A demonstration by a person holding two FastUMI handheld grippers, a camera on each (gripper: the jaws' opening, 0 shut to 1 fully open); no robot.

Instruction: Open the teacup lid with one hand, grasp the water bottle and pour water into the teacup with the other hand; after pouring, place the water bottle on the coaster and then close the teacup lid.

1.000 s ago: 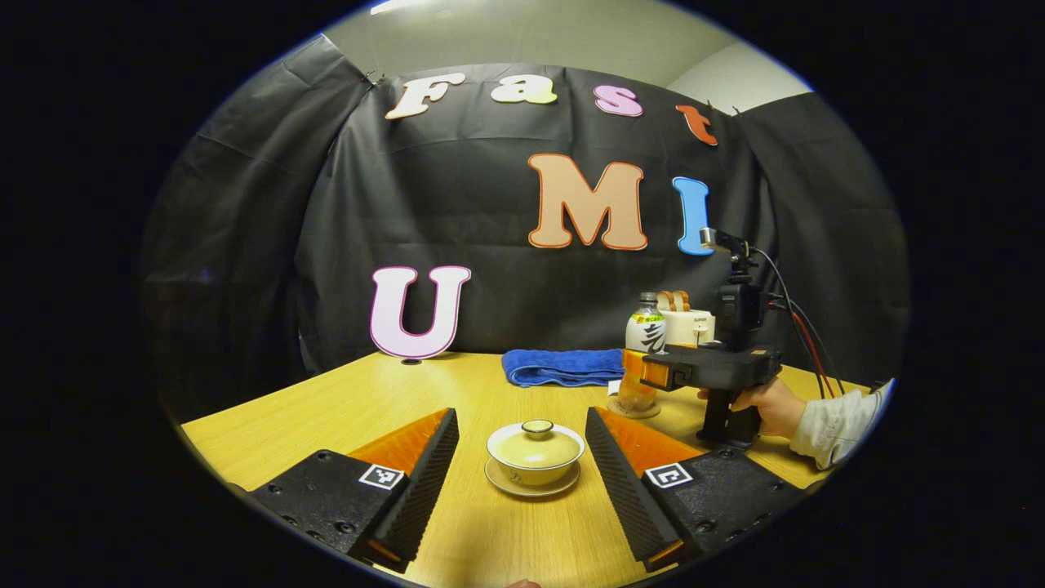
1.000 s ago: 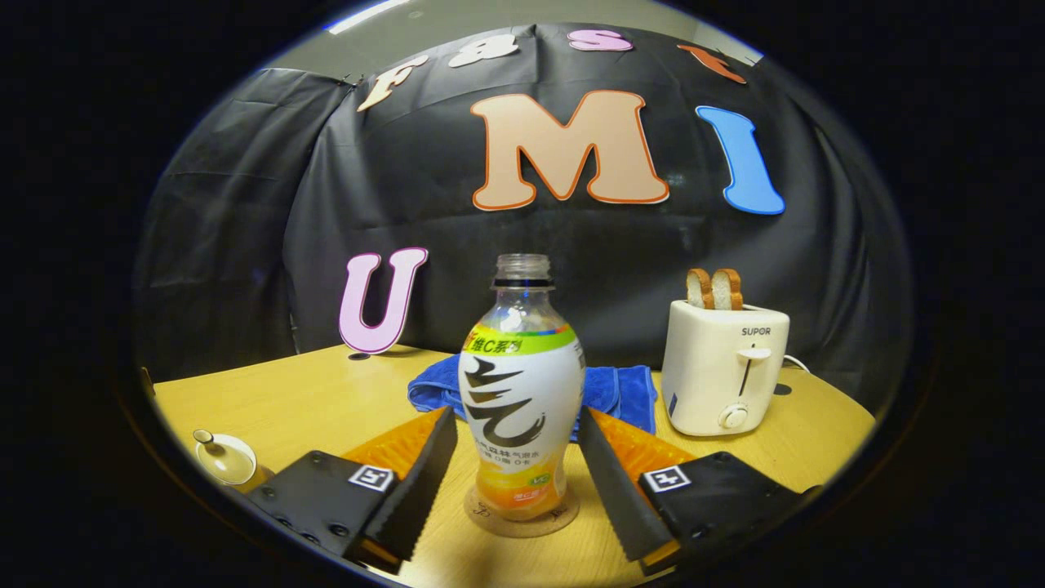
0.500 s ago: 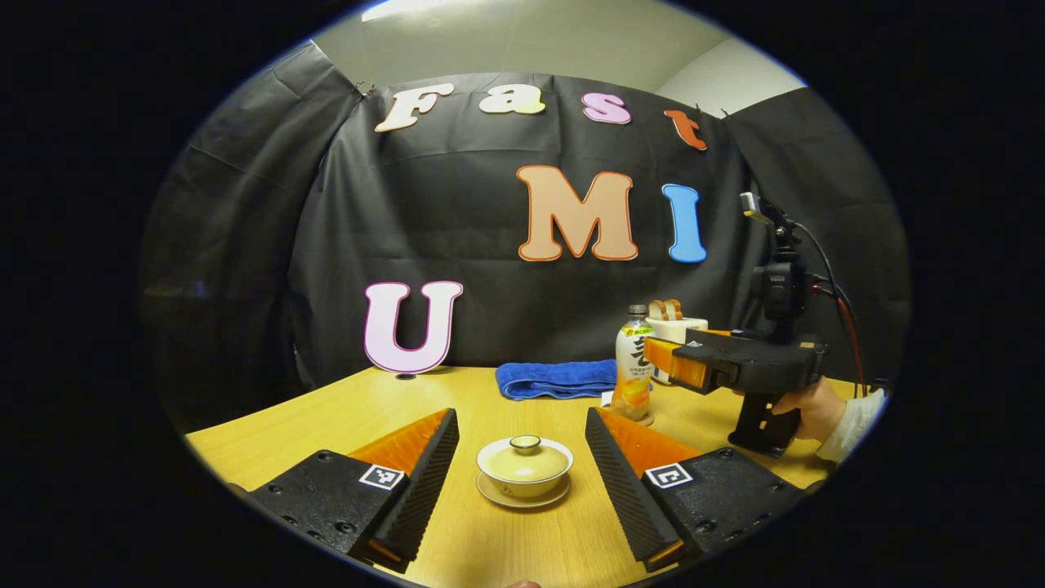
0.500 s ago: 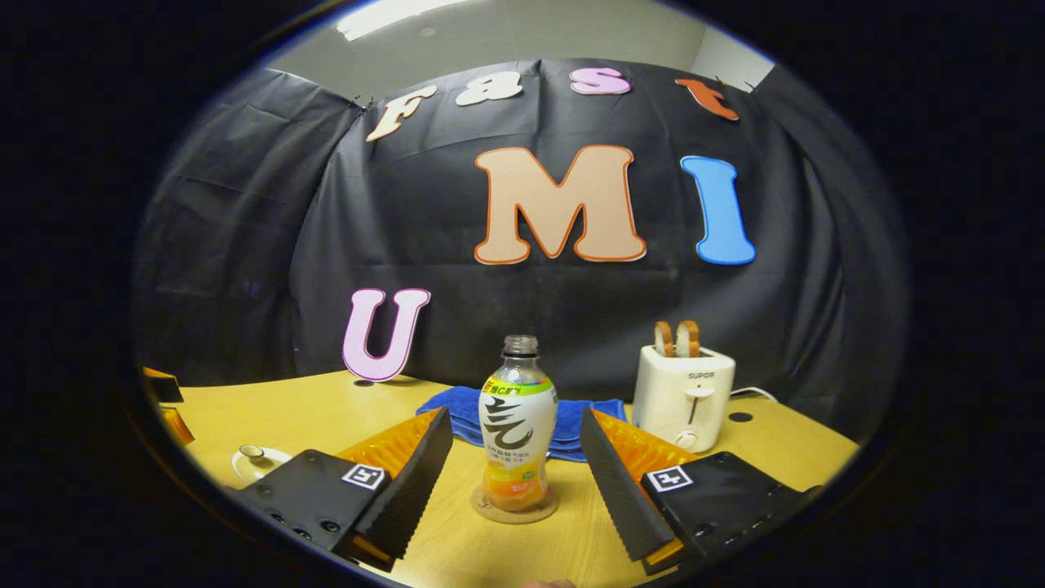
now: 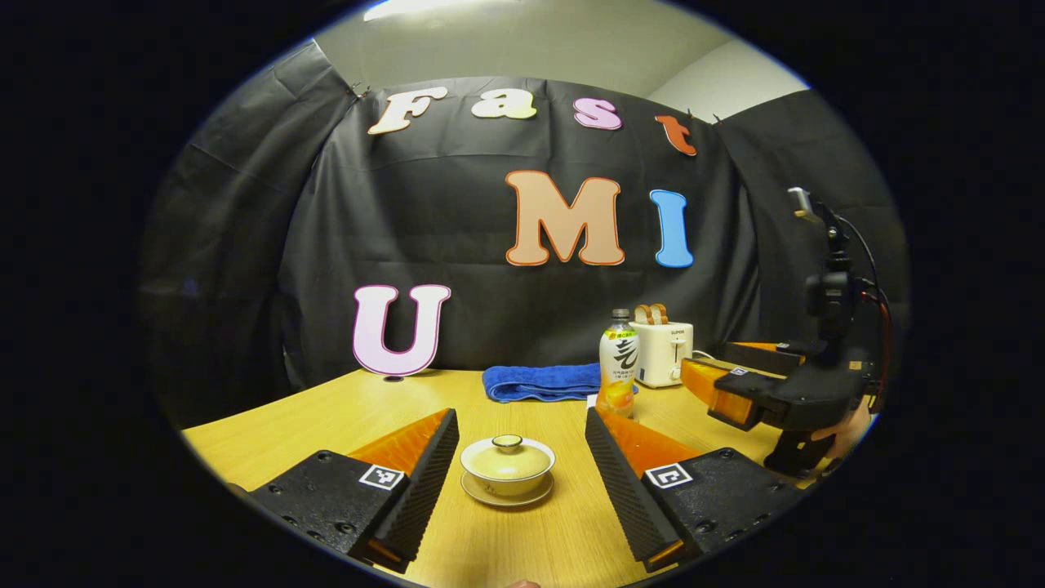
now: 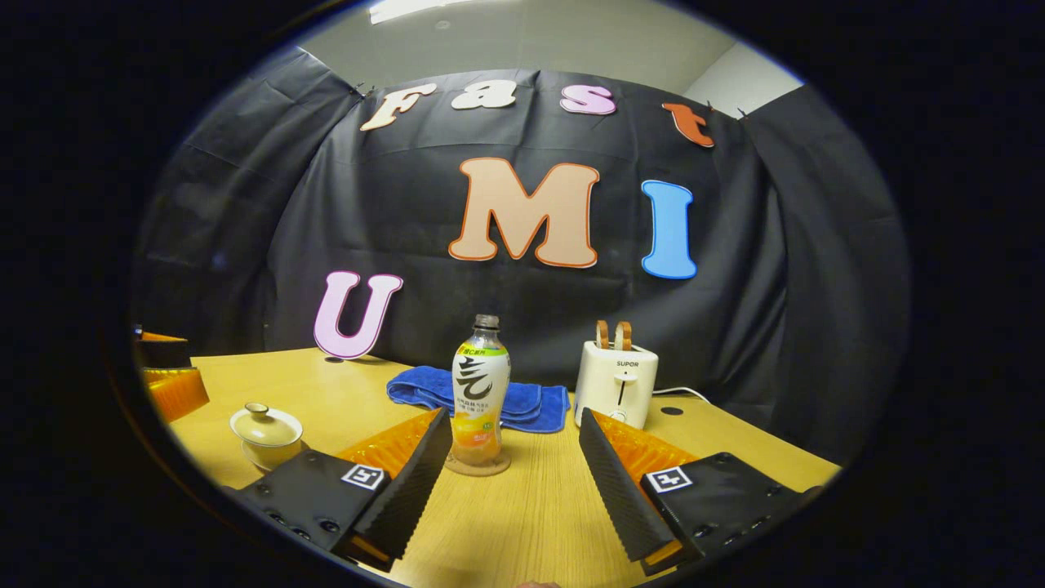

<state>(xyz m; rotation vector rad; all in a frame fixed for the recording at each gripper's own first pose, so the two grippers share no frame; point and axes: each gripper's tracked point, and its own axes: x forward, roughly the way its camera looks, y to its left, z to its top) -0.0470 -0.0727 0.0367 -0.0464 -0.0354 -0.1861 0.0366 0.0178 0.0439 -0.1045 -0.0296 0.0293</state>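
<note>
Wooden tabletop carries everything; right gripper, jaws spread, has backed away from water bottle on its coaster; left gripper, jaws spread, retreats from lidded teacup; task looks finished.

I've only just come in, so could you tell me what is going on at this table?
A person holds a gripper in each hand at a wooden table. The left gripper faces a lidded teacup on its saucer, jaws open and not touching it. The right gripper, also open, is apart from a bottle standing upright on a coaster. The lid sits on the cup. A blue towel and a toaster sit behind.
</note>
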